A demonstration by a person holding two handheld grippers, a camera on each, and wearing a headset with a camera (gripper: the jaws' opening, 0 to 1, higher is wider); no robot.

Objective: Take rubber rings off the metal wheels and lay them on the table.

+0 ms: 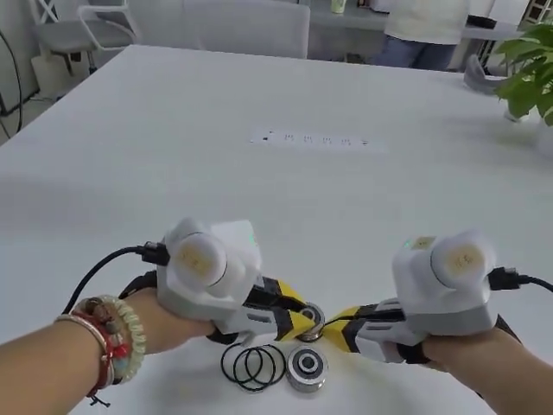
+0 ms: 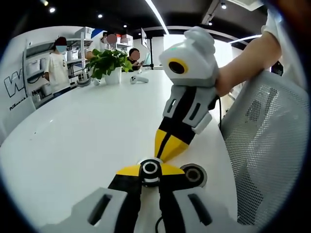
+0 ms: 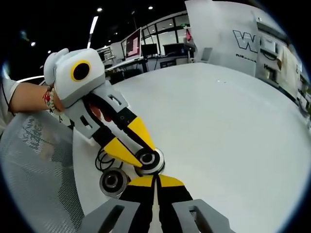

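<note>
White table (image 1: 173,156) is spreading wide and bare under both grippers, a recessed socket strip (image 1: 315,138) sitting mid-surface. At the far edge a potted plant (image 1: 531,73) is standing and a person (image 1: 428,30) is waiting. Room is reading as open office: ceiling lights are glowing and a mesh chair back (image 2: 267,145) is crowding the near side.

Left gripper (image 2: 149,171) is clamping a metal wheel (image 3: 149,160) between its yellow jaws, just above the table. Right gripper (image 3: 155,180) is pressing its tips against that wheel's rim, jaws drawn together; cannot tell whether rubber is caught between them.

Second wheel (image 1: 306,367) is lying flat near the table edge, loose rubber rings (image 1: 252,365) lying just beside it.
</note>
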